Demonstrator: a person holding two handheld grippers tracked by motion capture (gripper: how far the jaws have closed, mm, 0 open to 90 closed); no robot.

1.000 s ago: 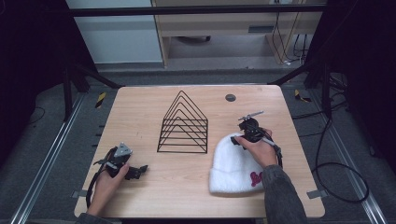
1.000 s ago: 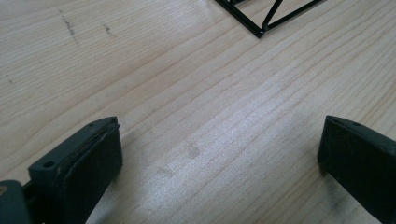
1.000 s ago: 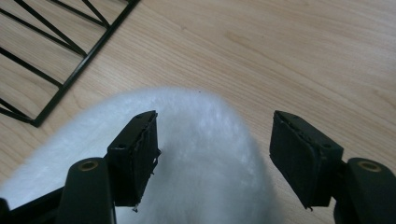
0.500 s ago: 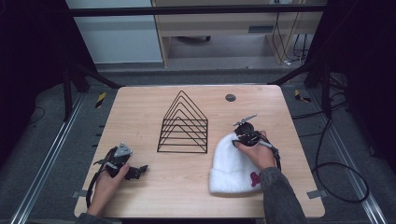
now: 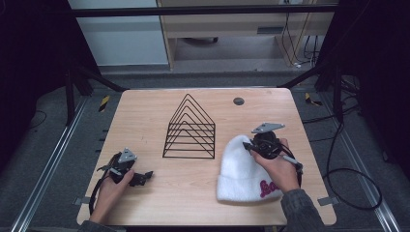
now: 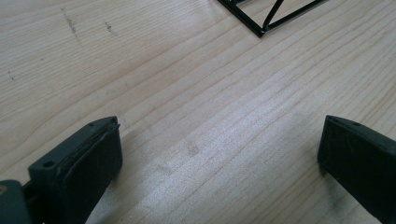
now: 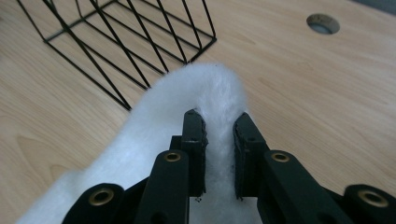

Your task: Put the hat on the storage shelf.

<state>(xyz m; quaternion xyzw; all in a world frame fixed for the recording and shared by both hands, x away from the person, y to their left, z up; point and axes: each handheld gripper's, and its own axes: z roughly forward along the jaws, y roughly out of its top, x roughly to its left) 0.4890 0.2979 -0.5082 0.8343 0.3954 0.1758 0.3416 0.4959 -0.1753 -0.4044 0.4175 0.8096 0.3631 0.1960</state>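
Right claw (image 7: 219, 123) pinching white beanie (image 7: 205, 88) crown beside wire rack (image 5: 189, 128), probably for lifting. Left claw (image 6: 219, 154) spread, idle on table (image 6: 196, 84).

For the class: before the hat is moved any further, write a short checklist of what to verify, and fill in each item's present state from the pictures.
1. Right gripper pinches the white hat at its top: ok.
2. Hat's cuff is off the table: not ok, it lies there.
3. Left gripper is empty, jaws wide: ok.
4. Wire rack stands apart from the hat: ok.
5. Grip is firm enough to lift: cannot tell.
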